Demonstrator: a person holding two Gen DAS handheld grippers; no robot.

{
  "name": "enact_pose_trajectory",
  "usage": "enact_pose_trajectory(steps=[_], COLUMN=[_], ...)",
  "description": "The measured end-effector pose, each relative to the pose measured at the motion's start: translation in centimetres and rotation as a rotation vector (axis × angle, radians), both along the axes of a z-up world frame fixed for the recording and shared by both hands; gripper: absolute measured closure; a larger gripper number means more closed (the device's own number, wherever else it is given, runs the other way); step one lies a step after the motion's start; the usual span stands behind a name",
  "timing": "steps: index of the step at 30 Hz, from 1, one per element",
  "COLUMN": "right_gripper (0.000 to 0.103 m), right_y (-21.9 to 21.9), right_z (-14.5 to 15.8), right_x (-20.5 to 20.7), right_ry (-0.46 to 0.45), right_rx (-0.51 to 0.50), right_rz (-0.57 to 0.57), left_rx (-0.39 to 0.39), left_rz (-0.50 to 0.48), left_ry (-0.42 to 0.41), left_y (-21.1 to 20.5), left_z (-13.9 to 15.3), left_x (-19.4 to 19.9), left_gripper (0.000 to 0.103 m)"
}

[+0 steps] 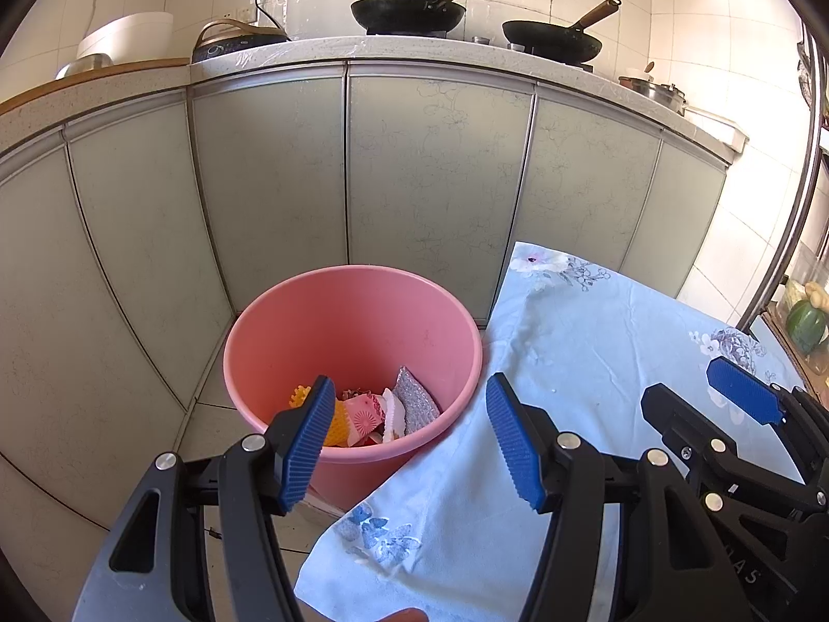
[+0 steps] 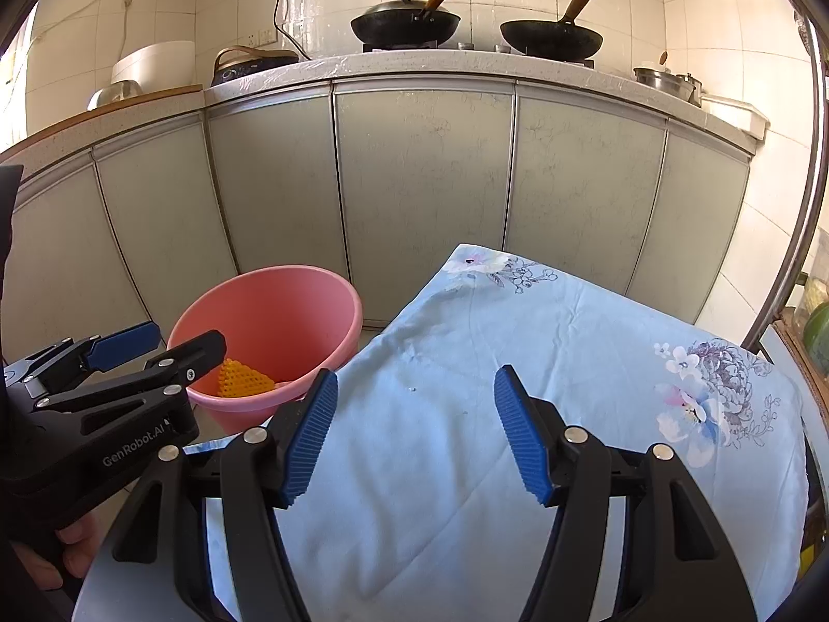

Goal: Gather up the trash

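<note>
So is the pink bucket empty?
No, the pink bucket has trash at the bottom, including an orange mesh piece and a silvery scrubbing pad.

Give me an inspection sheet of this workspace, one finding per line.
Surface: table under a light blue floral cloth, only tiny specks on it.
Job's things: pink bucket on the floor beside the table, holding a yellow mesh piece, a silver scouring pad and pink scraps.
Clutter: nothing seen on the cloth.
Grippers: left gripper open, empty, over the bucket edge; right gripper open, empty, above the cloth.
Cables: black cord on the wall.
Surroundings: cabinets, two woks on the counter.
</note>
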State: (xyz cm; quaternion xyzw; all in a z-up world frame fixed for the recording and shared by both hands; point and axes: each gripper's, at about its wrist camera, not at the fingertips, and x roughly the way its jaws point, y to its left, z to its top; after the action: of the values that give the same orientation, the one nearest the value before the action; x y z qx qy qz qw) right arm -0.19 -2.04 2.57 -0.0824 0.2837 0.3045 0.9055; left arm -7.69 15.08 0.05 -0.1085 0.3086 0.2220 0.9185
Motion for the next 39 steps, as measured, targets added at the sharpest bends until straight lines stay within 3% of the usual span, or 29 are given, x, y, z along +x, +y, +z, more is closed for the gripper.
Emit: enact_pose_trajectory(steps=[39], right_gripper=[0.04], right_y=[-0.4], right_z=[-0.48], right_x=[0.5], right_ry=[0.019], right_rx=[0.0], right_rz=[-0.007], left_rx=[-0.007], left_rz=[-0.011], left_ry=[0.027], left_y=[-0.16], left_z=[-1.02], left_x=[0.71], left_gripper=[0.043])
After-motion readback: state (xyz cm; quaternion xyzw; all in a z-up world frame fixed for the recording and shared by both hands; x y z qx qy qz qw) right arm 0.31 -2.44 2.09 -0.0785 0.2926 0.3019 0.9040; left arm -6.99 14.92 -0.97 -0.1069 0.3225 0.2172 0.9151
